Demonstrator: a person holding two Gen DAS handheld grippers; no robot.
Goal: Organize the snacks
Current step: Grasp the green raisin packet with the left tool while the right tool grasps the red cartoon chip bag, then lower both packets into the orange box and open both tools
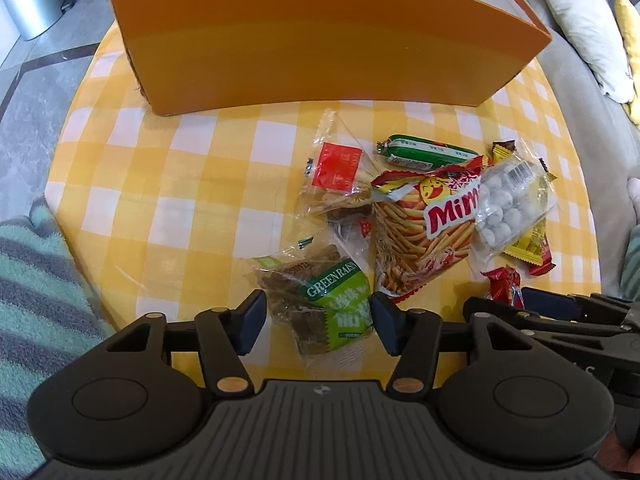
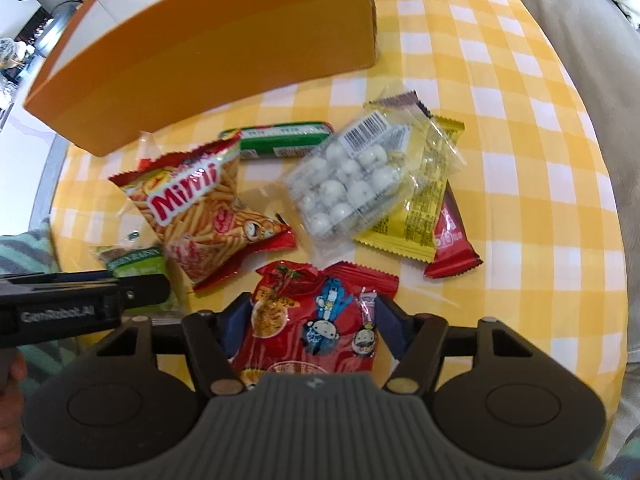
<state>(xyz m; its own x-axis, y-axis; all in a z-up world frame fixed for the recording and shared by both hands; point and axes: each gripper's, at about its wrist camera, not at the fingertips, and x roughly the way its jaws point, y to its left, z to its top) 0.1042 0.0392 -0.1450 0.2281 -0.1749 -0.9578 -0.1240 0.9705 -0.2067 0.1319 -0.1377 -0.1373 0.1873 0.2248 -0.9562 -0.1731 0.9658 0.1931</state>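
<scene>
Several snack packs lie on a yellow checked tablecloth (image 1: 168, 184) in front of an orange box (image 1: 312, 52). My left gripper (image 1: 318, 324) is open, its jaws standing either side of a green raisin pack (image 1: 320, 300), which lies on the cloth. My right gripper (image 2: 312, 320) is open around a red cartoon snack pack (image 2: 316, 320), also lying on the cloth. A Mimi stick-snack bag (image 1: 424, 224) (image 2: 200, 208), a clear pack of white balls (image 2: 348, 184), a green sausage (image 1: 428, 152) and a clear triangular pack (image 1: 340, 176) lie between grippers and box.
The orange box (image 2: 208, 52) stands at the far side with its open top out of sight. A yellow pack (image 2: 416, 216) and a red bar (image 2: 452, 240) lie under the ball pack. A grey sofa with cushions (image 1: 580, 40) is to the right.
</scene>
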